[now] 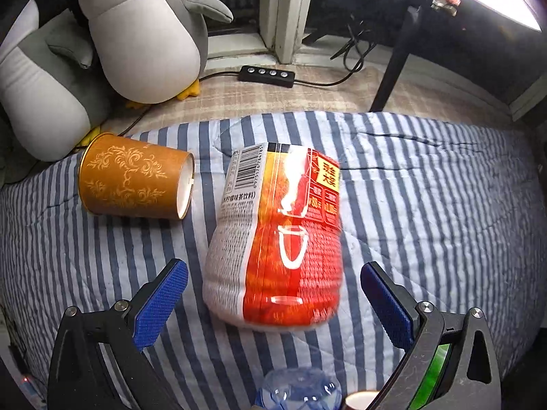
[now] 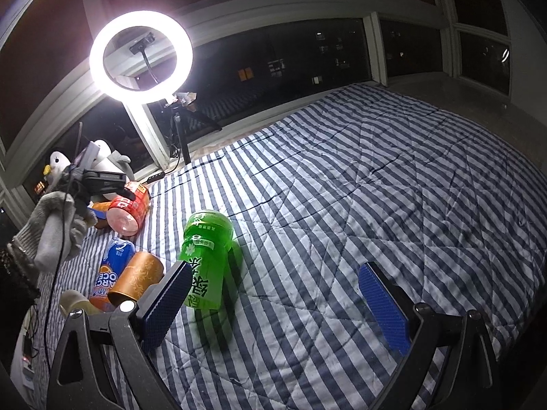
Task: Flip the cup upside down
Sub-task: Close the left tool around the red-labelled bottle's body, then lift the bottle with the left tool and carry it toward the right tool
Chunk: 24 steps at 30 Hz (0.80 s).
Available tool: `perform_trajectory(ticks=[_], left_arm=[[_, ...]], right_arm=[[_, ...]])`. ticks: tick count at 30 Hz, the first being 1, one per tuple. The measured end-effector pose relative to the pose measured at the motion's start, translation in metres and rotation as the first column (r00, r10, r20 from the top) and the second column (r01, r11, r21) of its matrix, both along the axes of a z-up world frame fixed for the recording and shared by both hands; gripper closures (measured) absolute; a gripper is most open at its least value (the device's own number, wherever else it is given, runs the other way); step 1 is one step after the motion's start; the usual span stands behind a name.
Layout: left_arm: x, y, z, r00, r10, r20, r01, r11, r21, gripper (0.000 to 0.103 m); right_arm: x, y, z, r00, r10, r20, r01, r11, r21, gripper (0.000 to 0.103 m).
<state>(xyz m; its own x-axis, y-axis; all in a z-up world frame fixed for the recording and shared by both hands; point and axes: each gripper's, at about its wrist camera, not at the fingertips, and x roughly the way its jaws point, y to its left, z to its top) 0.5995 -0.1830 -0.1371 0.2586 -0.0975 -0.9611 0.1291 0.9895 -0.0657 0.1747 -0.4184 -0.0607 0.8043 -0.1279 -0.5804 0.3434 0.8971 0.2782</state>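
A red and white cut-bottle cup [image 1: 277, 239] lies on its side on the striped bed cover, between the blue pads of my open left gripper [image 1: 273, 304] and just beyond them. It also shows far left in the right wrist view [image 2: 128, 212], under the left gripper. An orange patterned paper cup [image 1: 133, 179] lies on its side to the left. My right gripper [image 2: 273, 307] is open and empty; a green cut-bottle cup [image 2: 205, 259] stands upside down next to its left pad.
Two plush penguins [image 1: 143, 34] sit at the back left. A ring light [image 2: 140, 56] on a stand and a cable switch [image 1: 266, 76] are by the window. A blue bottle cup [image 2: 114, 263], another orange cup [image 2: 136, 278] and a tape roll [image 2: 73, 302] lie at left.
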Motion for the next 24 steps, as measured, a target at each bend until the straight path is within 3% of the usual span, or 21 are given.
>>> perform_trajectory(ticks=[5,13,24], left_arm=[[0.009,-0.006,-0.017,0.999,-0.011,-0.033,0.012,0.999,0.041,0.012],[0.012,-0.001,-0.018,1.0,0.01,-0.014,-0.01,1.0,0.018,0.013],[-0.041,0.011,0.054,0.996,0.01,0.091,-0.002,0.996,-0.084,0.014]], right_arm=[[0.003,-0.002,-0.001,1.0,0.004,-0.001,-0.004,1.0,-0.005,0.007],[0.002,-0.005,-0.006,1.0,0.003,-0.009,-0.003,1.0,0.001,0.007],[-0.009,0.005,-0.003,1.0,0.021,0.009,-0.021,1.0,-0.012,0.007]])
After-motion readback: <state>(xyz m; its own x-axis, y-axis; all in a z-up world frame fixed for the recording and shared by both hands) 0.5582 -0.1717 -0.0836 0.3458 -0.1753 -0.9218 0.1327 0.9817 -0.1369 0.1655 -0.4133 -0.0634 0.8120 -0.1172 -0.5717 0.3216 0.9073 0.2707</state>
